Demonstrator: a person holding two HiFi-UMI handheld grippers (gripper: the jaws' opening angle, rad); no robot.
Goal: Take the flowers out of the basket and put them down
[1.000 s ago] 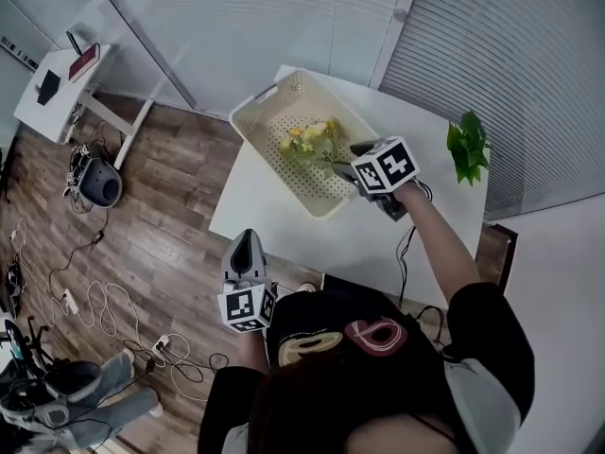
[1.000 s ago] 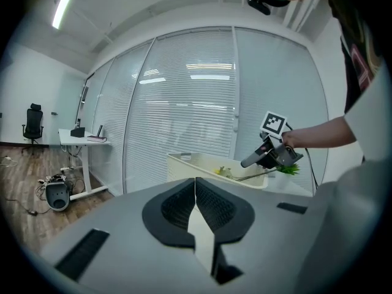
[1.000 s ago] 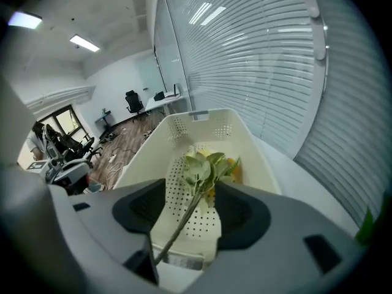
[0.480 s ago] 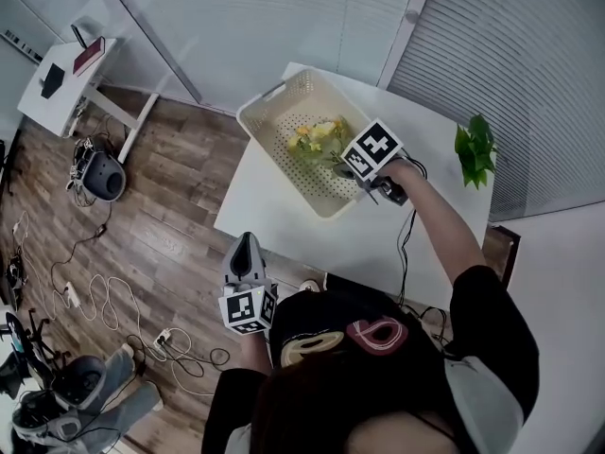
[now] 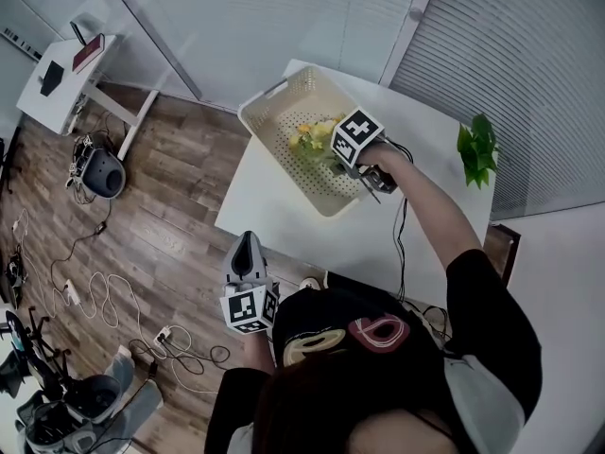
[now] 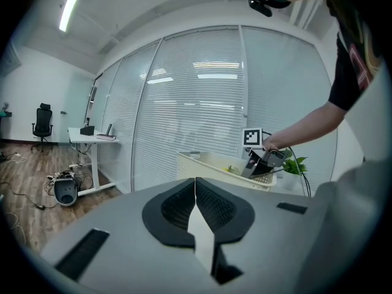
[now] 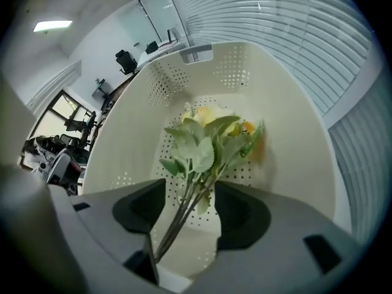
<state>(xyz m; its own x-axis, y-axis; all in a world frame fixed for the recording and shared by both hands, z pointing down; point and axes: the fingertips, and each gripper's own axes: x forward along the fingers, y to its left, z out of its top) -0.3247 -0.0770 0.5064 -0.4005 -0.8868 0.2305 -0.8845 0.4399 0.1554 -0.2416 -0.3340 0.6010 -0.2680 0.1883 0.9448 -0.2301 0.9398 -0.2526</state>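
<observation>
A cream perforated basket (image 5: 274, 97) stands on the white table (image 5: 284, 220) and holds a bunch of yellow flowers (image 5: 312, 136) with green leaves. My right gripper (image 5: 337, 157) reaches into the basket at the bunch's stem end. In the right gripper view the flowers (image 7: 205, 141) lie ahead and their stems run back through the gap of the right gripper (image 7: 190, 195). Its jaws stand open and the pads do not press on the stems. My left gripper (image 5: 248, 239) hangs low off the table's near edge, shut and empty (image 6: 196, 185).
A small potted green plant (image 5: 475, 149) stands at the table's right edge. A cable runs along the table from the right gripper. Left of the table are wooden floor, a white side desk (image 5: 66, 83), a grey device (image 5: 99, 178) and loose cables.
My right gripper has moved left and deeper into the basket, up to the flowers' stems. The left gripper has stayed where it was.
</observation>
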